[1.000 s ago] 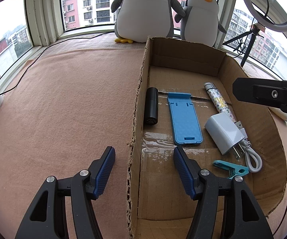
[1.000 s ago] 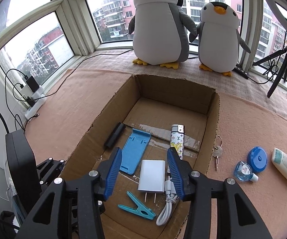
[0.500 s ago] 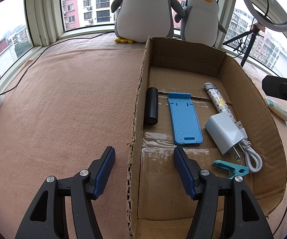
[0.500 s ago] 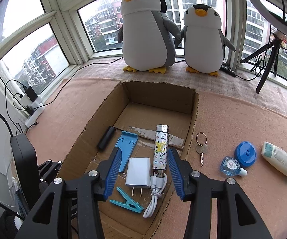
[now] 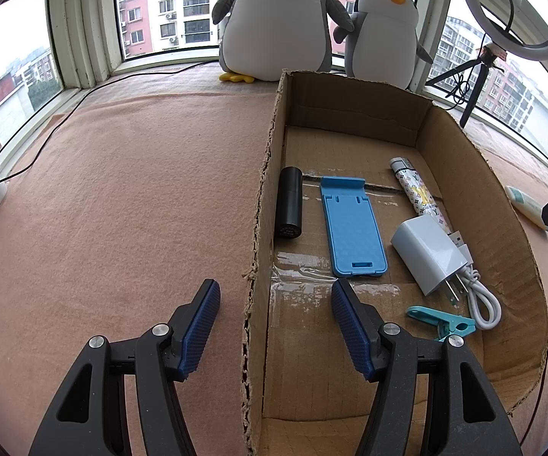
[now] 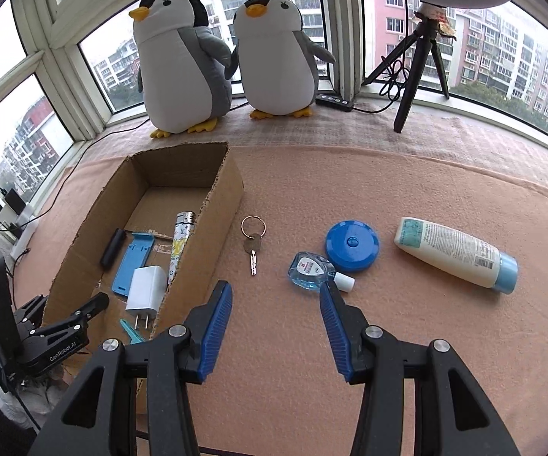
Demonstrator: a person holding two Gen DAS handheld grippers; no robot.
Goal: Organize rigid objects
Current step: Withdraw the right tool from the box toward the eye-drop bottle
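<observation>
Right wrist view: right gripper [image 6: 276, 325] was held wide and empty over the mat, presumably poised for the next pickup; small dropper bottle [image 6: 312, 269] was seen just ahead by its right finger, key [image 6: 253, 245] further left (outside the box); left gripper [image 5: 274, 326] was spread, astride the cardboard box [image 5: 258, 228] wall, likely to steady it.

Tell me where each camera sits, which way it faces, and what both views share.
Left wrist: on the left hand-held gripper, open astride the cardboard box wall, facing the windows.
Right wrist: on the right hand-held gripper, open above the mat, facing the key and dropper bottle.
Shared: box, phone stand, charger, plush penguins.
</observation>
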